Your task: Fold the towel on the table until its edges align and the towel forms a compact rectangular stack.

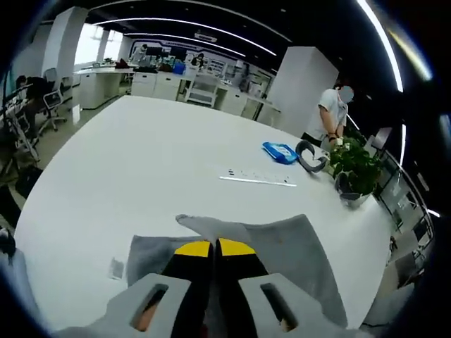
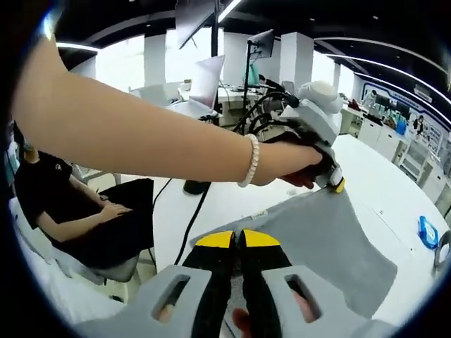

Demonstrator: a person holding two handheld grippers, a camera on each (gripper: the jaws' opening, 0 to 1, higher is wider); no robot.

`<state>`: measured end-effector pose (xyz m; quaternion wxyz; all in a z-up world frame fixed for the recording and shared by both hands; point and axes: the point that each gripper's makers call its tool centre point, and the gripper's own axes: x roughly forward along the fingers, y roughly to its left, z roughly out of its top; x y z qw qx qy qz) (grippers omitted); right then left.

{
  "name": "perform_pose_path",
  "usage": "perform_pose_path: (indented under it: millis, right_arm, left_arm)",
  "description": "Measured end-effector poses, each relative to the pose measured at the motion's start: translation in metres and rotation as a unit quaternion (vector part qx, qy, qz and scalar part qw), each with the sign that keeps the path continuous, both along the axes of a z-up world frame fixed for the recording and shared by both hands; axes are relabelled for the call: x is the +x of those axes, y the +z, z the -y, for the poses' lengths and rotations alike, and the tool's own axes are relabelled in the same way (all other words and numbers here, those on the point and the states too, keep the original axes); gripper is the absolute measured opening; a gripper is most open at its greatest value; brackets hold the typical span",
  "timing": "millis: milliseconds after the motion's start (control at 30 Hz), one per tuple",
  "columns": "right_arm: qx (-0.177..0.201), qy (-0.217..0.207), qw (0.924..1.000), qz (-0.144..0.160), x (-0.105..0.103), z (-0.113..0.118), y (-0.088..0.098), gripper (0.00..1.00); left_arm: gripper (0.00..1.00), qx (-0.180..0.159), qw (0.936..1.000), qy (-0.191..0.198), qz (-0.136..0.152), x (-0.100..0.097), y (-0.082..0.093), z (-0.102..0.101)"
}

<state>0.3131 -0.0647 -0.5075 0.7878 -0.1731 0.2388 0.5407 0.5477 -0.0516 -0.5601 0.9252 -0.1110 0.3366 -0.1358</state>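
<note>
The grey towel (image 1: 296,260) lies spread on the white table (image 1: 141,162). In the left gripper view, my left gripper (image 1: 215,248) is shut on a corner of it, and the cloth bunches up just past the yellow tips. In the right gripper view, my right gripper (image 2: 237,239) is shut on the towel's (image 2: 331,239) near edge. A hand holds the left gripper (image 2: 337,184) at the towel's far corner, with a bare arm (image 2: 141,141) crossing the view.
A white power strip (image 1: 257,179), a blue flat item (image 1: 280,151), a grey ring-shaped object (image 1: 310,156) and a potted plant (image 1: 356,169) sit at the table's far right. A person (image 1: 335,113) stands behind it. Another person (image 2: 77,211) sits beside the table.
</note>
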Motion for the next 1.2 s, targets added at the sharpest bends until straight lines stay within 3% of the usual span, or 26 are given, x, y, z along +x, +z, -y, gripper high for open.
perform_pose_path:
  millis: [333, 567, 1200]
  right_arm:
    - [-0.010, 0.029, 0.9995, -0.010, -0.011, -0.011, -0.016, 0.01]
    - [-0.010, 0.039, 0.9987, -0.031, -0.013, -0.023, -0.029, 0.01]
    - [-0.013, 0.051, 0.9936, -0.100, -0.021, -0.043, -0.093, 0.03]
  left_arm:
    - [0.02, 0.003, 0.9998, 0.018, -0.011, -0.003, -0.015, -0.021]
    - [0.02, 0.029, 0.9993, 0.011, -0.023, -0.005, -0.031, -0.030]
    - [0.02, 0.038, 0.9975, 0.023, -0.056, -0.012, -0.077, -0.047]
